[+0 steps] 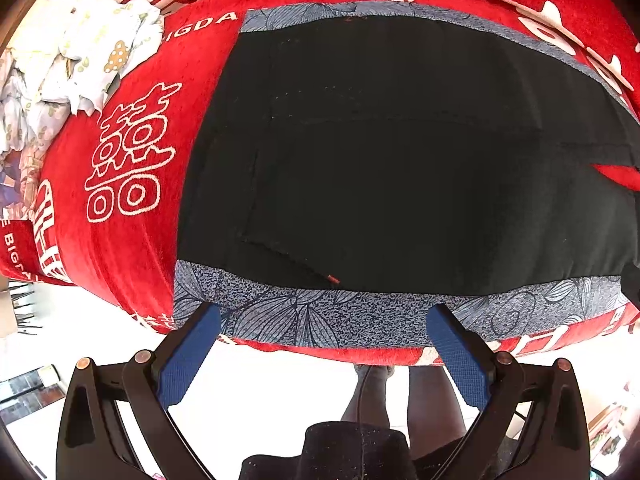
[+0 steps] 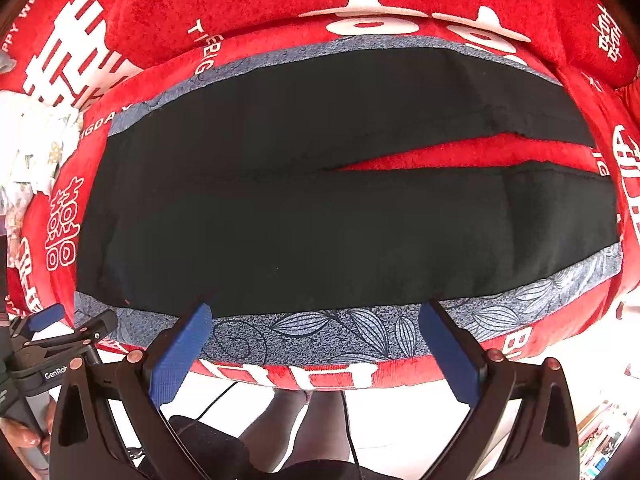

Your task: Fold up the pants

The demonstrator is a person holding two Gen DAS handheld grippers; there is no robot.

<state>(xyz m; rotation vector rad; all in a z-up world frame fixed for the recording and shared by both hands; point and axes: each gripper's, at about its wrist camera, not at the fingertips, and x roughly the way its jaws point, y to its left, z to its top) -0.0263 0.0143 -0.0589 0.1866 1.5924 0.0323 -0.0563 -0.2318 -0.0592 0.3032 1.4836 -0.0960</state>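
Black pants (image 2: 320, 220) lie flat on a red blanket, waist to the left and two legs running right with a red gap between them. Each outer side carries a blue-grey leaf-print stripe (image 2: 320, 336). The left wrist view shows the waist and seat part of the pants (image 1: 400, 160) with the near stripe (image 1: 320, 316). My left gripper (image 1: 324, 316) is open and empty, over the near stripe by the waist. My right gripper (image 2: 316, 312) is open and empty, over the near stripe at the near leg. The left gripper also shows in the right wrist view (image 2: 68, 328).
The red blanket (image 1: 132, 160) with white characters covers the bed; its near edge (image 2: 320, 376) lies just below the grippers. A crumpled pale floral cloth (image 1: 60, 64) lies at the far left. The person's legs (image 2: 304, 428) stand on a white floor below.
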